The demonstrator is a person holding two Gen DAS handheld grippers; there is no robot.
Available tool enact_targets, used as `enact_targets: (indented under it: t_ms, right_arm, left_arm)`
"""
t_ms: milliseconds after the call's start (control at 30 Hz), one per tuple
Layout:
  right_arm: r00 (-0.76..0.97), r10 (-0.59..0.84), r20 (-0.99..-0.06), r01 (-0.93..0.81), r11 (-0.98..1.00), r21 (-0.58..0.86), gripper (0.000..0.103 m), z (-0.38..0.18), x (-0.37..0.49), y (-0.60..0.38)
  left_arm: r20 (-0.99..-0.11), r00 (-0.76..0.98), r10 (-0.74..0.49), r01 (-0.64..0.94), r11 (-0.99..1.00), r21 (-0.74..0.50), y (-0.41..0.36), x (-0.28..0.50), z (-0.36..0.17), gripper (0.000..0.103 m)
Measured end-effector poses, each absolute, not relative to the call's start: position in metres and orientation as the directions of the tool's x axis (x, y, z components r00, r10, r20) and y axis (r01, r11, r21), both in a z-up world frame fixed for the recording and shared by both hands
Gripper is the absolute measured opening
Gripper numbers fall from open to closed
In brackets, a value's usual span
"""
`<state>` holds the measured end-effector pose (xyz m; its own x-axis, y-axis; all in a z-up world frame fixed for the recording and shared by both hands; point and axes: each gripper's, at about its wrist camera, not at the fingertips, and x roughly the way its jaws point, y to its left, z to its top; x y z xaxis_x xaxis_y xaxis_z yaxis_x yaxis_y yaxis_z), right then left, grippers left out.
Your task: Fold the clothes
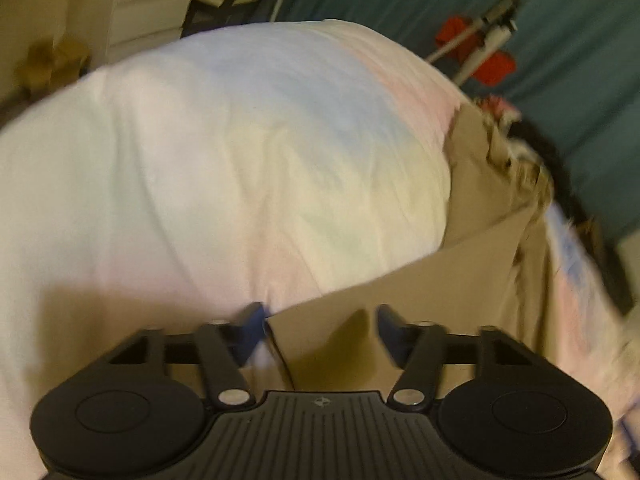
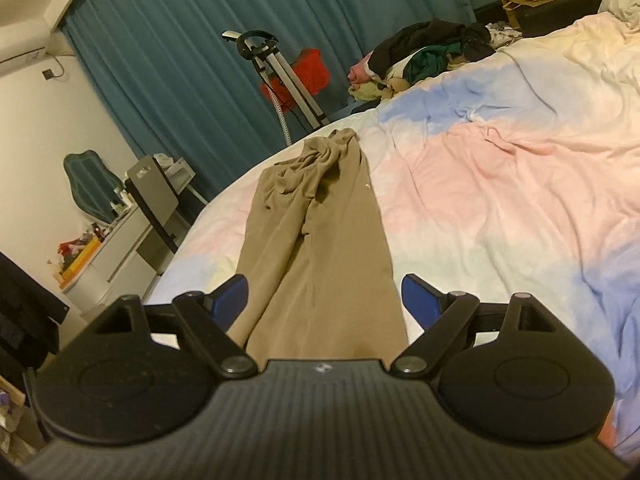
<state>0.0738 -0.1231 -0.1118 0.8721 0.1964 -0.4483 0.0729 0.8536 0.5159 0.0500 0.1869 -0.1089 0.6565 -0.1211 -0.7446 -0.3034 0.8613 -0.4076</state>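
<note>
Trousers [image 2: 316, 240] lay lengthwise on duvet [image 2: 500, 200]; we saw right gripper [image 2: 324, 296] spread above them | left gripper [image 1: 320, 320] spread, seemingly over hem, blurred

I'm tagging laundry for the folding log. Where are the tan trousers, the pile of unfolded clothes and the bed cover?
tan trousers [image 2: 316, 240]: right wrist view, middle of the legs.
pile of unfolded clothes [image 2: 428, 50]: right wrist view, dark garment on top.
bed cover [image 2: 500, 184]: right wrist view, bare pink patch.

Matt tan cloth trousers [image 2: 320, 236] on a soft, wrinkled pastel cotton-like bedsheet [image 2: 500, 184].
</note>
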Motion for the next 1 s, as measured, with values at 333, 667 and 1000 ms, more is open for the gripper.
enact_targets:
  t_ms: [333,667,1000]
  right_arm:
    - [0.869,0.192,-0.456,0.083,0.853,0.516,0.085,-0.112,0.072,-0.133]
    - [0.854,0.192,-0.484,0.083,0.868,0.49,0.085,-0.112,0.075,-0.131]
    - [0.731,0.306,-0.61,0.124,0.82,0.559,0.085,-0.145,0.091,-0.132]
  left_arm:
    - [-0.625,0.776,-0.091,0.053,0.995,-0.079,0.098,-0.007,-0.052,0.01]
    - [-0.643,0.696,-0.32,0.382,0.923,-0.046,0.003,-0.03,-0.061,0.01]
    - [-0.674,0.534,-0.51,0.206,0.852,-0.482,0.067,0.01,-0.095,0.056]
